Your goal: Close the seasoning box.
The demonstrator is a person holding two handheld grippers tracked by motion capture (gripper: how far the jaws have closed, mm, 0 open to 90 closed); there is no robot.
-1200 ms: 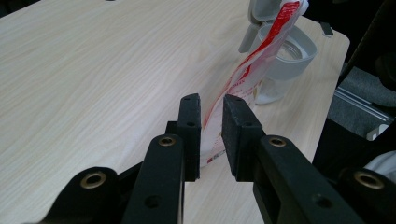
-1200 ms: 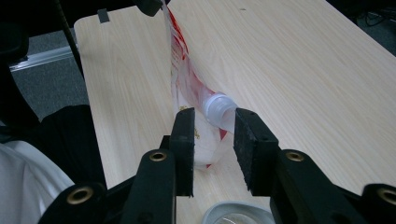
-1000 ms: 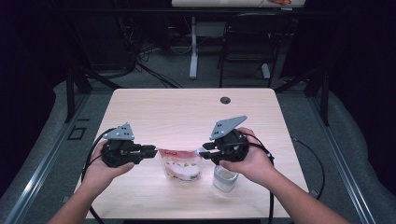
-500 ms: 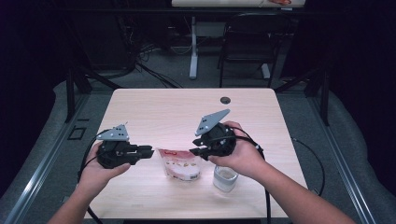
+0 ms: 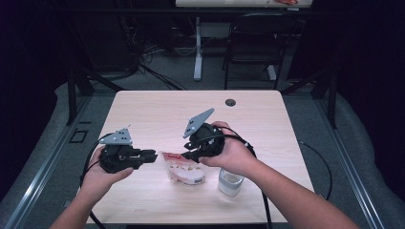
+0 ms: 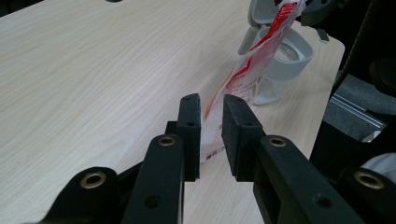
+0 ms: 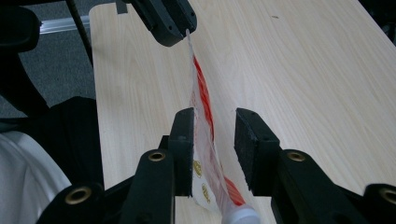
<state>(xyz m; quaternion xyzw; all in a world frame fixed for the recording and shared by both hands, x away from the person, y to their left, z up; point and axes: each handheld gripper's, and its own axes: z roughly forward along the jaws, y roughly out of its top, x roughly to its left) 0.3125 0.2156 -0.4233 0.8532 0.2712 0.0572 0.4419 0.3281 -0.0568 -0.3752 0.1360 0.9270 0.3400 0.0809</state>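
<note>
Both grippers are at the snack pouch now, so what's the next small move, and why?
Probably close the right gripper on the snack pouch's top edge. Its jaws straddle the edge with a gap on one side. The left gripper straddles the other end, also not pinched, beside the open jar.

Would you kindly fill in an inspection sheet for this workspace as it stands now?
Surface: light wooden table, with a dark round grommet.
Job's things: red-and-white snack pouch held up on edge; open clear jar beside it.
Clutter: nothing seen.
Grippers: left gripper and right gripper each straddle the pouch's edge, jaws apart with a visible gap.
Cables: black cable trails off the table's right side.
Surroundings: dark room, chair beyond the table.
</note>
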